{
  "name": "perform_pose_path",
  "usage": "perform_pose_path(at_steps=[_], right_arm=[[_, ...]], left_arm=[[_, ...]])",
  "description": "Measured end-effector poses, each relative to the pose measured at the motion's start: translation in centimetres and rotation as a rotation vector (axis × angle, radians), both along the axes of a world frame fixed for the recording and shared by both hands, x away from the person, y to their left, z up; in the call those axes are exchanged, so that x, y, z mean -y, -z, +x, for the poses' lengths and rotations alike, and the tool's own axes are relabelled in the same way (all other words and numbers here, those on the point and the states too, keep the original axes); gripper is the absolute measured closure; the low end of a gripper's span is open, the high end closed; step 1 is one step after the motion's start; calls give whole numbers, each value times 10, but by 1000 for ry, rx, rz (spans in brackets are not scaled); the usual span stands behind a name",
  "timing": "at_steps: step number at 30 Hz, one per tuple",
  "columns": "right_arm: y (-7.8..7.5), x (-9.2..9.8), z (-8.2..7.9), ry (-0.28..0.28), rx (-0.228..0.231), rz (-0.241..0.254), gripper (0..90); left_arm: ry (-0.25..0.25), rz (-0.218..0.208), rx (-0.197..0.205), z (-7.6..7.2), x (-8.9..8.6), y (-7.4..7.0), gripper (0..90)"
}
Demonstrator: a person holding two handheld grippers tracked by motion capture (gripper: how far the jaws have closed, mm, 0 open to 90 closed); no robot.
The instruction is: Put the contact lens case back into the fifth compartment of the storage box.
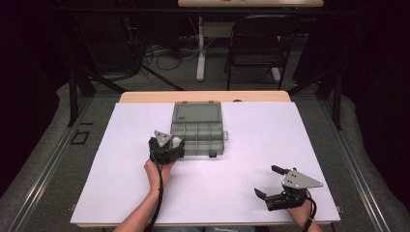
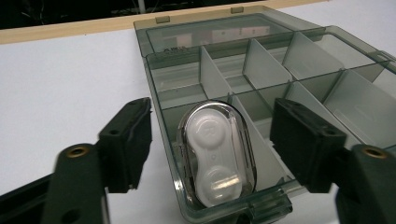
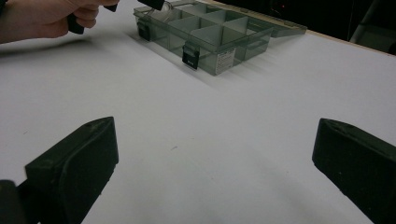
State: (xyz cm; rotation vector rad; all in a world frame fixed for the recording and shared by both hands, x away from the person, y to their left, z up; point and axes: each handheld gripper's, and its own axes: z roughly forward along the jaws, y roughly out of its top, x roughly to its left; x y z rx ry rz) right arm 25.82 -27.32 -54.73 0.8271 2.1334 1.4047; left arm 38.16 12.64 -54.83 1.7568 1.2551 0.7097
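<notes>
Covering the table (image 1: pixel 203 193), a white sheet carries an open box (image 1: pixel 198 129).
Both grippers spread, left gripper (image 2: pixel 210 140), right gripper (image 1: pixel 269 181); chair (image 1: pixel 261 41) behind.

We read this as a lab or recording studio, not a home. Black curtains (image 1: pixel 382 72) close it in at 3 and 9 o'clock. At 12 o'clock we see loose cables (image 1: pixel 164 55) on grey carpet, a black folding chair (image 1: pixel 258 41) and a second table's white leg (image 1: pixel 200 48). Dark stand legs (image 1: pixel 77 87) flank a work table (image 1: pixel 251 193) covered in a white sheet.
</notes>
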Motion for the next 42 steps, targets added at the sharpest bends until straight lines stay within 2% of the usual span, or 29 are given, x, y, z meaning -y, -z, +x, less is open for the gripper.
perform_pose_path(at_steps=[6, 10, 20, 24, 30, 42], right_arm=[[0, 0, 0, 1, -1, -2, 0], [0, 0, 0, 2, -2, -2, 0], [0, 0, -1, 6, -2, -5, 0], [0, 1, -1, 5, 0, -6, 0], [0, 0, -1, 4, -3, -5, 0], [0, 2, -2, 11, 2, -3, 0]], left_arm=[[39, 8, 7, -7, -3, -5, 149], [71, 20, -10, -11, -7, -8, 134], [113, 8, 6, -24, -15, -21, 44], [135, 27, 11, -31, -19, -25, 6], [148, 20, 8, -42, -29, -27, 1], [181, 36, 16, -63, -42, -28, 1]])
